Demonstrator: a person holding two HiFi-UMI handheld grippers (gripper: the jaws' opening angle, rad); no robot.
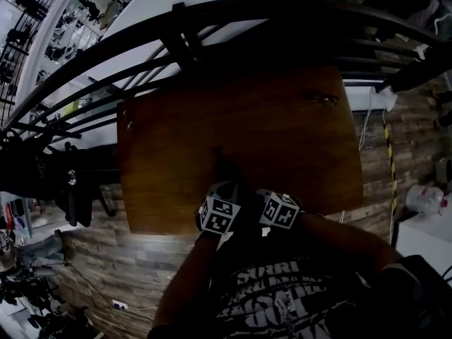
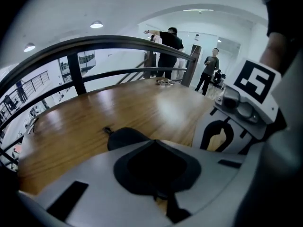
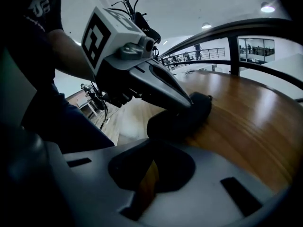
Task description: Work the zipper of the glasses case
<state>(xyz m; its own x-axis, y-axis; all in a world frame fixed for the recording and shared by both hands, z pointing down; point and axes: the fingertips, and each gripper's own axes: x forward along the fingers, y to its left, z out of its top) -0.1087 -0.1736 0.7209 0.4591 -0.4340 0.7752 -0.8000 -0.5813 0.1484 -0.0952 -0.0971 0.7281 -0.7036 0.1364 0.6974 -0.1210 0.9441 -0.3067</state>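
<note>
Left gripper (image 3: 185,102): jaws are closed together, nothing between them; the closed tip seems to rest on the top of the glasses case (image 3: 182,119).
Right gripper (image 3: 150,169): jaws also closed, holding nothing; it stays just beside the left one, a little apart from the case.
Glasses case: black, rounded, zipped form; it lies on the brown wooden worktop (image 3: 246,117), close to the edge at the person's side.
Only in left gripper view: a small zipper pull (image 2: 108,130) stands out at the left end of the case; a small object (image 2: 164,82) lies at the far end of the worktop; two people (image 2: 168,51) stand behind a curved railing (image 2: 118,41).
Only in right gripper view: how the left tip meets the case.
Head view: very dark; the case is hardly visible above the two marker cubes (image 1: 219,215).
</note>
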